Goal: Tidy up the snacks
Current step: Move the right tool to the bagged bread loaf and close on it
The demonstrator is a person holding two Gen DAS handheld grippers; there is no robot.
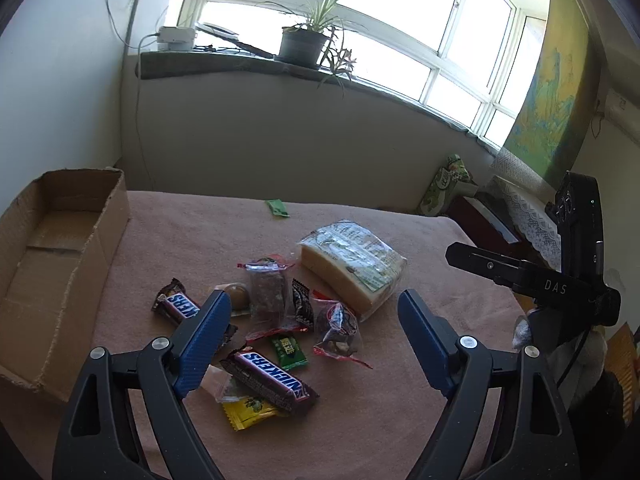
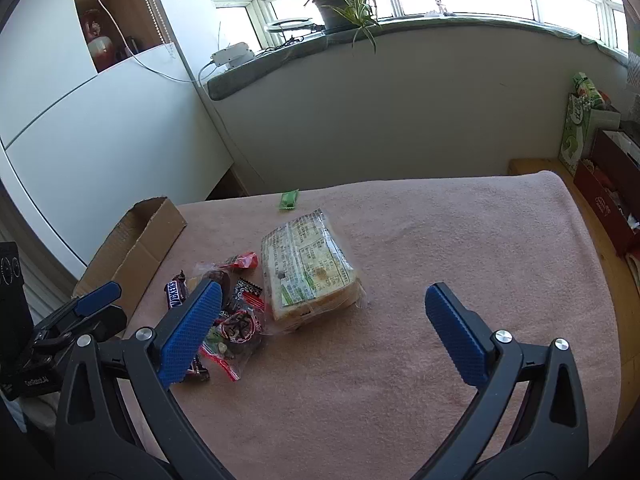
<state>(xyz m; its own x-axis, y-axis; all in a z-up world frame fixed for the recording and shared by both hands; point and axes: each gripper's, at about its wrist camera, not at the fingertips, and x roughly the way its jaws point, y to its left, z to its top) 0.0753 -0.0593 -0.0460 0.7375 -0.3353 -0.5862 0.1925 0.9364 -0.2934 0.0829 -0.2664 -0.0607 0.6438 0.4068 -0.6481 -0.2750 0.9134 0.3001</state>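
Observation:
A pile of snacks lies on the pink cloth: two Snickers bars (image 1: 270,380) (image 1: 178,306), a wrapped bread block (image 1: 352,266) (image 2: 308,270), clear bags of dark sweets (image 1: 338,330) (image 2: 236,330), a small green packet (image 1: 289,352) and a yellow one (image 1: 250,414). An open cardboard box (image 1: 52,264) (image 2: 136,248) stands at the left. My left gripper (image 1: 314,320) is open and empty above the pile. My right gripper (image 2: 322,316) is open and empty, hovering right of the pile, in front of the bread.
A lone green packet (image 1: 277,208) (image 2: 289,199) lies near the table's far edge. The pink cloth (image 2: 460,240) spreads out right of the bread. Boxes and a green carton (image 2: 578,128) stand beyond the right edge. A windowsill with a potted plant (image 1: 304,42) is behind.

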